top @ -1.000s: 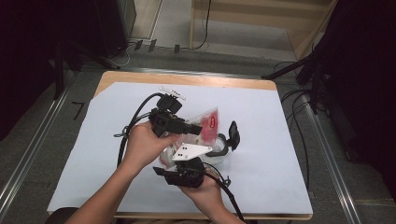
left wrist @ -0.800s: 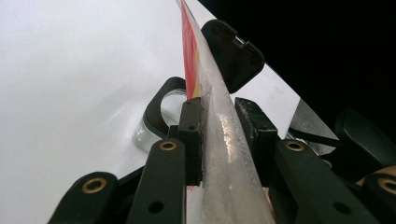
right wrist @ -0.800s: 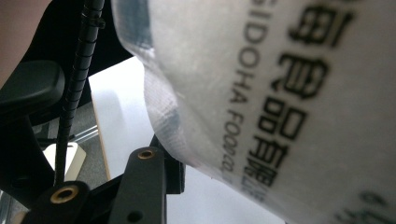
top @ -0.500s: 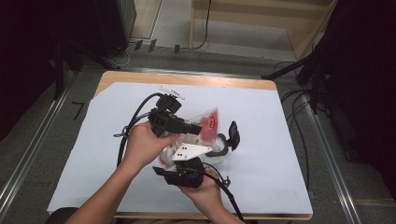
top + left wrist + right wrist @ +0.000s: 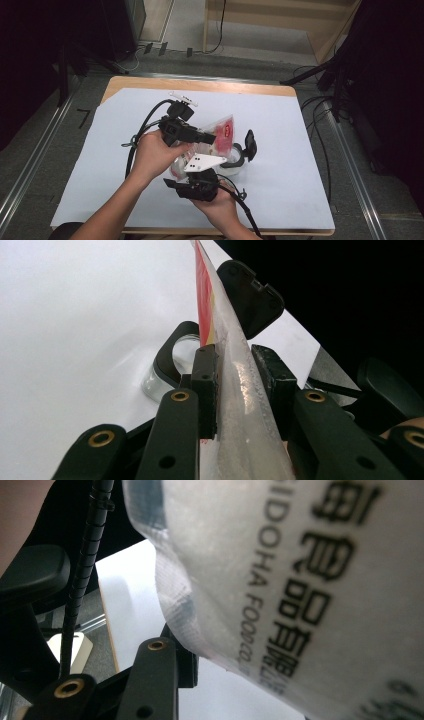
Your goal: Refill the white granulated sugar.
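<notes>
Near the front edge of the table (image 5: 300,210), the right gripper (image 5: 197,167) sits in the person's right hand (image 5: 220,207), with a white three-cornered plate on top. In the right gripper view a see-through bag (image 5: 300,580) with black letters on it lies right over the jaws. One black jaw shows at the bottom, up against the bag. The other jaw is hidden — so I cannot tell if this gripper is pinching the bag or just sitting by it.

A bit farther in, the left hand (image 5: 152,157) holds the left gripper (image 5: 210,136), which points to the right. In the left gripper view its two jaws are pinching the bag (image 5: 235,390) between the pads. The bag stands up on its edge between them, clear and frosty low down, red and yellow higher up.

From above, the bag (image 5: 220,132) is held up off the table between the two grippers, in the middle of the white sheet (image 5: 290,130).

Just past the bag sits a small glass jar (image 5: 235,160) on the sheet. Its black lid (image 5: 249,144) is flipped open and stands up on the far side — the left gripper view shows the jar (image 5: 167,375) behind the bag.
</notes>
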A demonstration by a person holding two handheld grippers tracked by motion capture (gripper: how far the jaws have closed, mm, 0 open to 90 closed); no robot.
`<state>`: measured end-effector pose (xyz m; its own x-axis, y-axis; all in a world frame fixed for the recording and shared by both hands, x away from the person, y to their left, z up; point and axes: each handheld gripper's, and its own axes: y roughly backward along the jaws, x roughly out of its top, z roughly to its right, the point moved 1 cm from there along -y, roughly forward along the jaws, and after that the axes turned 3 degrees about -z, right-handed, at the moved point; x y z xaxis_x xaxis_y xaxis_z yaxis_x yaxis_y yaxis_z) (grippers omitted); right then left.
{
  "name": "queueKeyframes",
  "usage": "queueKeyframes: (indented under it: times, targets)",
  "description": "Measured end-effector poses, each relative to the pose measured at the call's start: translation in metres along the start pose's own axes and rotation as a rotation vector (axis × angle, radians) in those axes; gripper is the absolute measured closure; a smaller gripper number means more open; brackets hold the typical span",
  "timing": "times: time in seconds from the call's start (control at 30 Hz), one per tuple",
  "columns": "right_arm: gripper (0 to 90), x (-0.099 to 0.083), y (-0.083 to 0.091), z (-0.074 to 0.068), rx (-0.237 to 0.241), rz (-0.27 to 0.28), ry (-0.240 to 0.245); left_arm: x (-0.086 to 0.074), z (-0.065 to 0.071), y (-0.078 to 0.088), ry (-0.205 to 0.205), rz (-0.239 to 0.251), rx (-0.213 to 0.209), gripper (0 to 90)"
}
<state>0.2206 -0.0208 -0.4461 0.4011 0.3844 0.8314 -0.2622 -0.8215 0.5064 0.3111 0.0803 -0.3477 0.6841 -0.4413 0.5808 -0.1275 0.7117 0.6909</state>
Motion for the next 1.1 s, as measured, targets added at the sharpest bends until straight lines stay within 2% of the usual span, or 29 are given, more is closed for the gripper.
queueKeyframes:
  times: [0.33, 0.77, 1.1]
  targets:
    - [63.4, 0.0000, 0.0005, 0.0001, -0.001, 0.001, 0.003, 0.0005, -0.0002, -0.0004, 0.010, 0.002, -0.004, 73.8]
    - [63.4, -0.0007, 0.0003, -0.0006, -0.001, 0.004, 0.000, 0.0004, 0.0002, -0.0003, 0.004, -0.005, 0.006, 73.5]
    - [63.4, -0.0007, 0.0002, -0.0007, -0.005, 0.004, 0.001, 0.0004, -0.0005, -0.0005, 0.007, -0.001, -0.004, 73.6]
